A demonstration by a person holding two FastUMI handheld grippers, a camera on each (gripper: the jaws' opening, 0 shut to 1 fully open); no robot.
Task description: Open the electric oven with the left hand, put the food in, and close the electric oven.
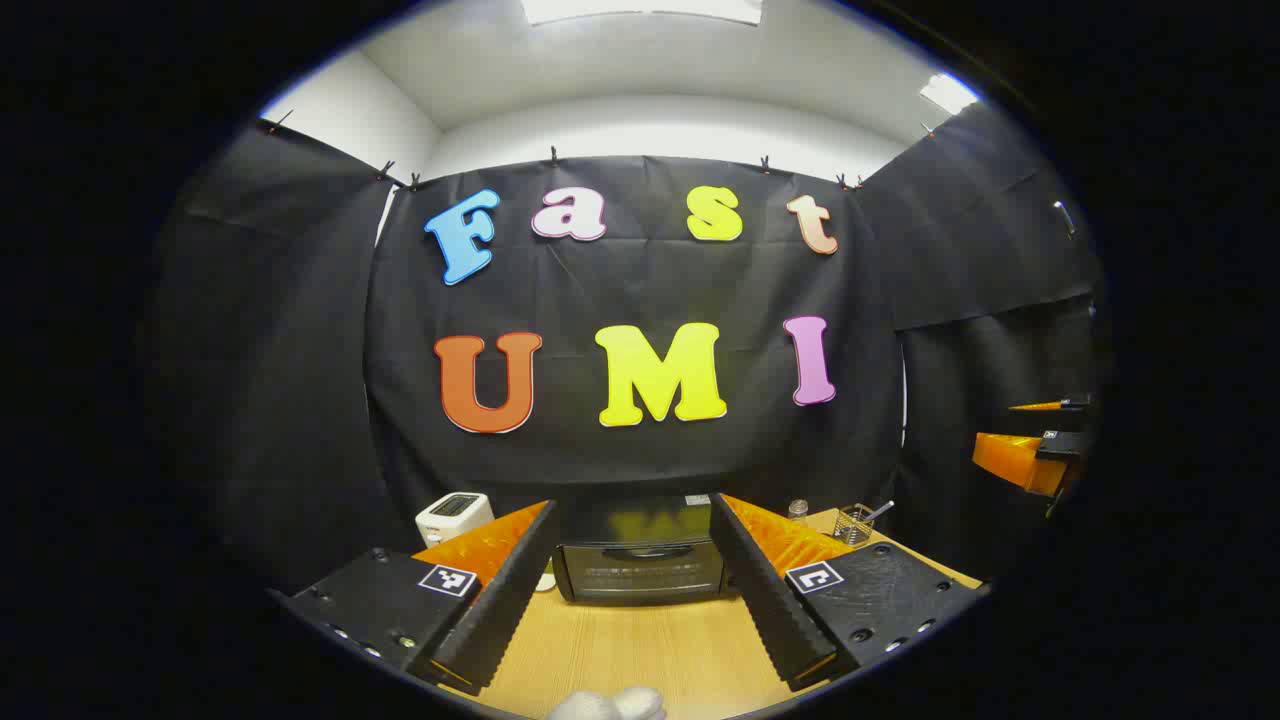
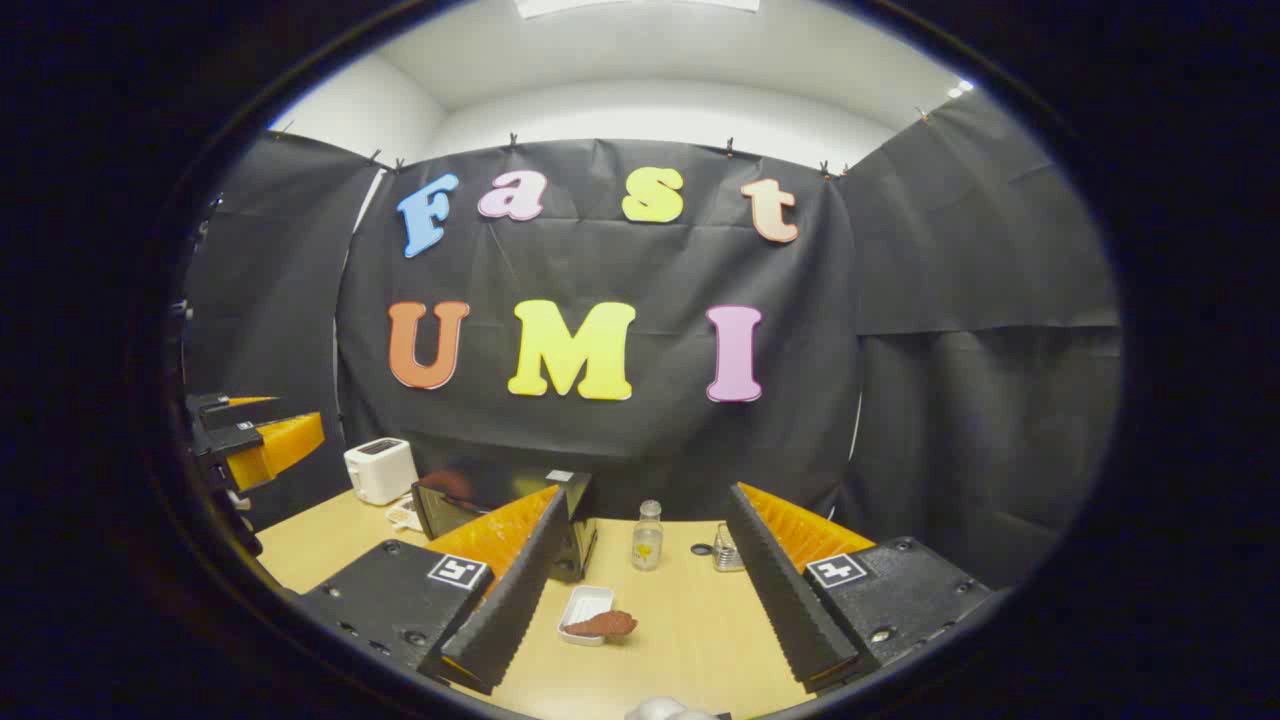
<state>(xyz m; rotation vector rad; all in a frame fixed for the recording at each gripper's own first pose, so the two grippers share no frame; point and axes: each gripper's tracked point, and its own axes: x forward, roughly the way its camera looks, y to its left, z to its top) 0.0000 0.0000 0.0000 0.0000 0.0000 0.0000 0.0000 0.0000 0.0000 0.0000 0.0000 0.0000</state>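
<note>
oven point(image 1: 640, 568) shut on wooden table point(image 1: 640, 650), black cloth behind.

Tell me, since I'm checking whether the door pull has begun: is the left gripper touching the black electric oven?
Apart. In the left gripper view, bare wooden table lies between the open left gripper and the closed black electric oven.

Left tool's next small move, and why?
Probably forward and down toward the oven door's handle. The door looks closed, and the left tool is open, lined up with it but well short. The food sits untouched by the tray.
</note>
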